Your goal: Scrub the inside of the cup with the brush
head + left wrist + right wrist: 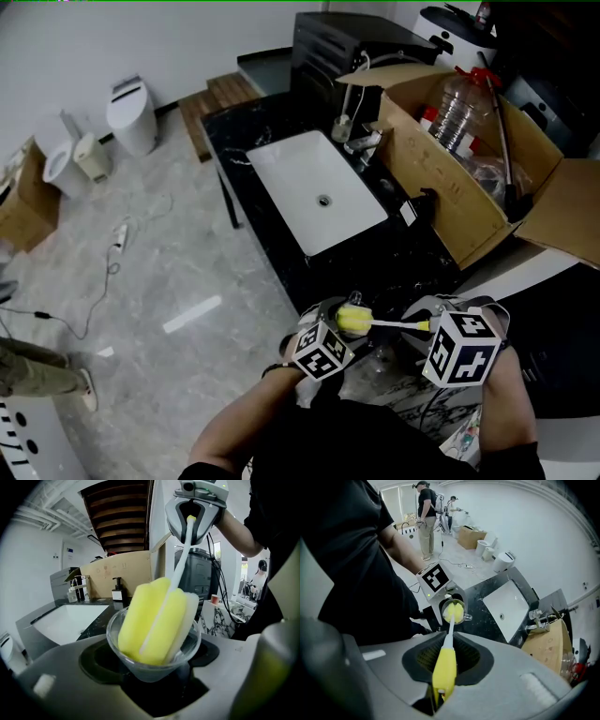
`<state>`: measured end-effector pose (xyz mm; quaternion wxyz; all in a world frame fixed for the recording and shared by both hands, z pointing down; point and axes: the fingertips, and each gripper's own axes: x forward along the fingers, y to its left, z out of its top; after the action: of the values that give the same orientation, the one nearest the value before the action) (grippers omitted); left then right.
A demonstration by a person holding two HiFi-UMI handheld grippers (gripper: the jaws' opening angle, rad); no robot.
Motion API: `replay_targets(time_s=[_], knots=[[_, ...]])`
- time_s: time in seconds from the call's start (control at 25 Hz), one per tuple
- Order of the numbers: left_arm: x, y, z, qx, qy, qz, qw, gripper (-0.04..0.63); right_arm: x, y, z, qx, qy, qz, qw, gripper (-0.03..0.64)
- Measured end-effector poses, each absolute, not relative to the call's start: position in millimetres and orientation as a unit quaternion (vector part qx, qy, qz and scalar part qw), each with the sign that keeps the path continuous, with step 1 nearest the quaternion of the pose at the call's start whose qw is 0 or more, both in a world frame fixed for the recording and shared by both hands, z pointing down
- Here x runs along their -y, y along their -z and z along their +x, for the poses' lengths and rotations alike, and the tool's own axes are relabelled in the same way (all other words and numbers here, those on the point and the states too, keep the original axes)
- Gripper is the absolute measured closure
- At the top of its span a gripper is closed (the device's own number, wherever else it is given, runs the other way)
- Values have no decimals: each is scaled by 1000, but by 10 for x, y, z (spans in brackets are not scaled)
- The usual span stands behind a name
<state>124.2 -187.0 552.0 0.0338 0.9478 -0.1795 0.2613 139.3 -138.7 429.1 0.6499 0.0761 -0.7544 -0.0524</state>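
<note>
The cup point(154, 665), clear, sits low in the centre of the left claw view. It is clamped between the widely spread jaws of the left claw point(151, 686), its mouth tipped up toward the other hand so the brush point(178, 564) can enter. The yellow sponge head point(157, 620) is sunk inside and fills most of the cup. The right claw point(443, 681), nearly closed, pinches the yellow handle point(445, 665) near its end, probably for reach and twisting. In the head view both are at bottom centre, below the black surface point(375, 267) and its white sink point(319, 192).

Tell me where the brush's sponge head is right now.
The yellow sponge head sits inside the clear cup held in the left gripper, bottom centre of the head view, with the brush handle in the right gripper.
</note>
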Motion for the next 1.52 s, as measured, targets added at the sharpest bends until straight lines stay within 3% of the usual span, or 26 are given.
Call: replay_targets(time_s=[0.36,0.52,0.72,0.92,1.04,1.28,1.36,1.52], knots=[[1965,-5515,1155,194,-257,945,50,179,1488,-4369,1249,757,68,64,647,566],[1971,-5492,1138,195,-247,947,58,179,1552,-4088,1277,804,53,103,583,528],[1980,-5477,1139,193,-236,950,66,179,1585,-3809,1443,882,-13,152,445,511],[1983,-5473,1148,187,-235,952,63,179,1590,-3865,1639,885,-37,174,431,470],[1976,-5477,1145,183,-238,952,59,179,1642,-3743,1766,901,-59,198,381,466],[1970,-5476,1167,179,-239,953,55,179,1587,-4075,1546,925,-97,156,332,469],[1981,-5483,1163,180,-239,953,57,179,1653,-4099,1485,929,-84,164,321,550],[1987,-5492,1142,186,-241,951,59,179,1750,-3954,1252,944,-52,164,280,570]])
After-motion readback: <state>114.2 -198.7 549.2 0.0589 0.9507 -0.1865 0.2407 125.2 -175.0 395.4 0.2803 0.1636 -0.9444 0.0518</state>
